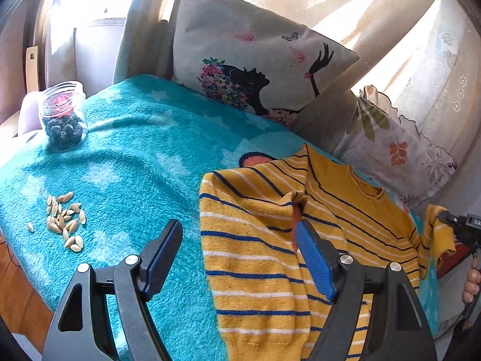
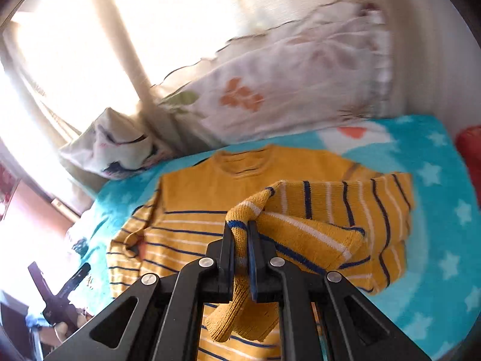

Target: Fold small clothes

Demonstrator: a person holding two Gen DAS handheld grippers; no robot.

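A small yellow sweater (image 1: 270,240) with blue and white stripes lies on a turquoise star blanket (image 1: 135,150). Its left sleeve is folded over the body. My left gripper (image 1: 240,231) is open just above the sweater's left edge, one finger over the blanket and one over the folded sleeve. In the right wrist view my right gripper (image 2: 241,231) is shut on the cuff of the sweater's right sleeve (image 2: 315,219), held up over the sweater's body (image 2: 192,204). The right gripper (image 1: 460,222) also shows at the far right of the left wrist view.
A clear jar (image 1: 63,117) of dark round things stands at the blanket's far left. A pile of pale seeds (image 1: 64,219) lies near the left edge. Printed pillows (image 1: 255,60) (image 2: 285,90) lean at the back against curtains. The left gripper (image 2: 64,294) appears low left.
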